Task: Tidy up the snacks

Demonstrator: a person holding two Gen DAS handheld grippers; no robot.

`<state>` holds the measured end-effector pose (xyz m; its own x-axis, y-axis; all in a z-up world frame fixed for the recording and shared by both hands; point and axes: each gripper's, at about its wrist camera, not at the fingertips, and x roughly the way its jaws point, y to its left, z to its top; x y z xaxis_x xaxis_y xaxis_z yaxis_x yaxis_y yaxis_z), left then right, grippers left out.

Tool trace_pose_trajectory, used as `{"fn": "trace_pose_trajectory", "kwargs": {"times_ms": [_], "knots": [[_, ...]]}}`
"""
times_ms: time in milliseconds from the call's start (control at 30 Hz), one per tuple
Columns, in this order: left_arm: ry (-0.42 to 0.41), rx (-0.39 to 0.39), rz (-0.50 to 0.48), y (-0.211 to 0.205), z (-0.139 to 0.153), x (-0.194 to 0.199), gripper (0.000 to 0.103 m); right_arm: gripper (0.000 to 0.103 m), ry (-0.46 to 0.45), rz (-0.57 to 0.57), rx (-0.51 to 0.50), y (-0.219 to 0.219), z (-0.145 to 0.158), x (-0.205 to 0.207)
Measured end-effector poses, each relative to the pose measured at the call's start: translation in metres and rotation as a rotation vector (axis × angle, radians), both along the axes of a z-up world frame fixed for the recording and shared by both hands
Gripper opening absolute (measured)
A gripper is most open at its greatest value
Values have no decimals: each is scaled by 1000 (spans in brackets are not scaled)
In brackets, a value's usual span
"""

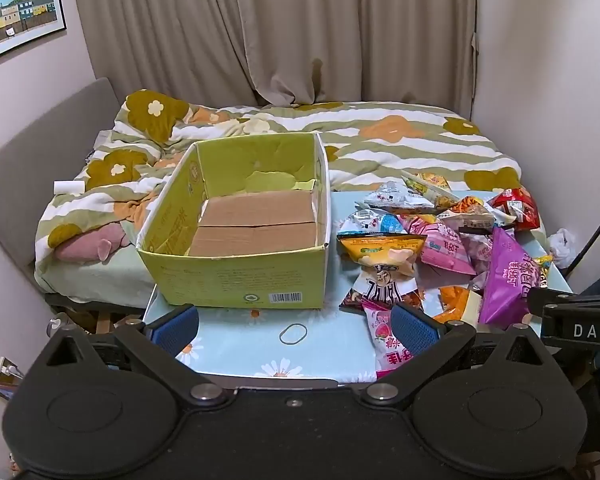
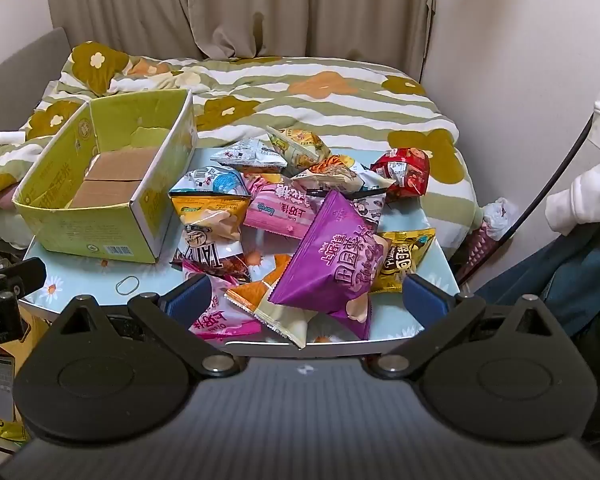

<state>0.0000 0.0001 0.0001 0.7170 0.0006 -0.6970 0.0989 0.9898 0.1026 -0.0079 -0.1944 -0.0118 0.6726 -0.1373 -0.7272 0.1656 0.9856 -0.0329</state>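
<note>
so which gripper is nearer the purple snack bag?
Right. The right gripper sits directly before the purple snack bag, open fingers flanking its near corner. The left gripper faces the green box, bag off to its right.

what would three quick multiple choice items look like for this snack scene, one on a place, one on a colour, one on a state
1. Where does the snack pile lie relative to the cardboard box?
A. inside it
B. on the table to its right
C. on the bed behind it

2. What colour is the big bag nearest the right tongs?
A. purple
B. green
C. black

3. What state is the box in?
A. sealed shut
B. open, full of snacks
C. open, holding no snacks

Answers:
1. B, the bags sit heaped on the table beside the box's right wall.
2. A, the bag lying between the open right tongs is purple with white lettering.
3. C, only the bare brown bottom flaps show inside, and the left tongs are open too, carrying nothing.
</note>
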Motion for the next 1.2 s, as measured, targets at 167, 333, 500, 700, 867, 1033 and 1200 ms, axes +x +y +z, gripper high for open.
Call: {"fn": "trace_pose_trajectory", "kwargs": {"times_ms": [167, 333, 500, 700, 867, 1033, 1200], "knots": [[0, -1, -2, -1, 1, -2, 103, 103, -2, -1, 0, 0, 0, 0], [-1, -2, 0, 0, -1, 1, 103, 103, -2, -2, 0, -1, 0, 0], [1, -6, -2, 1, 1, 0, 103, 103, -2, -2, 2, -1, 0, 0], [-2, -1, -10, -1, 1, -1, 103, 103, -2, -1, 0, -1, 0, -1], [-6, 5, -13, -2, 2, -1, 103, 103, -3, -1, 0, -1, 0, -1], [-15, 11, -13, -3, 2, -1, 103, 103, -4, -1, 0, -1, 1, 0], [-19, 9, -14, -3, 3, -1, 103, 103, -6, 1, 1, -3, 4, 0]]}}
